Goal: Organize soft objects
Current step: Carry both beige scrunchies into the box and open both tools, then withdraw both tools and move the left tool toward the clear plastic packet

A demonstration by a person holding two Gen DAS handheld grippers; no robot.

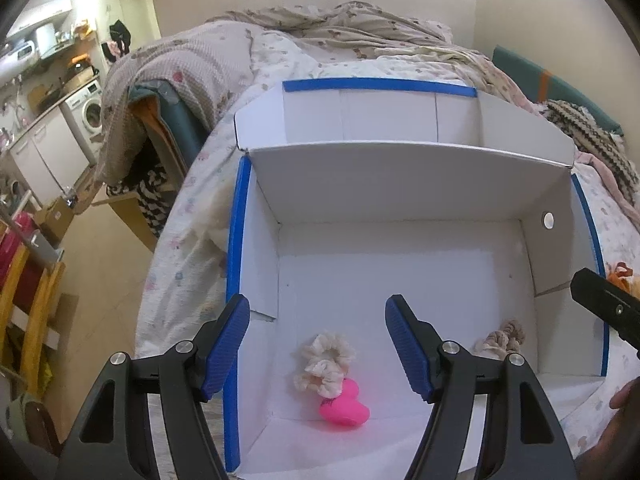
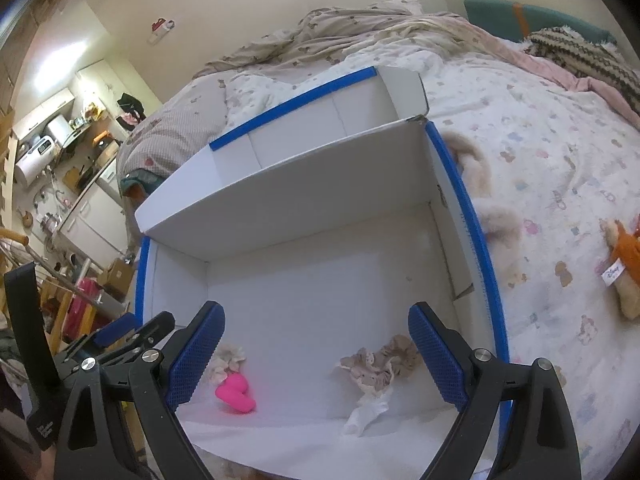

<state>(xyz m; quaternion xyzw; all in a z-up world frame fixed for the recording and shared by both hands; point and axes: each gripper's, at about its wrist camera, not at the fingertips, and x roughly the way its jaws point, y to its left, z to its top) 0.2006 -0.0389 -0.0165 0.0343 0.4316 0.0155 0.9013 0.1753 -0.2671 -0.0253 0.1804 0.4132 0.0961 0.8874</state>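
Note:
A white cardboard box with blue-taped edges (image 1: pixel 238 216) (image 2: pixel 480 240) stands open on the bed. Inside lie a cream scrunchie (image 1: pixel 324 362) (image 2: pixel 226 362), a bright pink soft toy (image 1: pixel 345 405) (image 2: pixel 236 394), a beige scrunchie (image 1: pixel 502 338) (image 2: pixel 380 364) and a small white cloth piece (image 2: pixel 366 414). My left gripper (image 1: pixel 318 346) is open and empty above the box's near left part. My right gripper (image 2: pixel 316 354) is open and empty above the box's near edge. An orange plush toy (image 2: pixel 624 268) (image 1: pixel 620 274) lies on the bed to the right of the box.
A fluffy beige item (image 2: pixel 484 196) lies against the box's right outer wall. Crumpled blankets (image 1: pixel 320 32) pile at the far end of the bed. A striped knit (image 2: pixel 580 56) lies far right. The bed's left edge drops to the floor and kitchen area (image 1: pixel 60 128).

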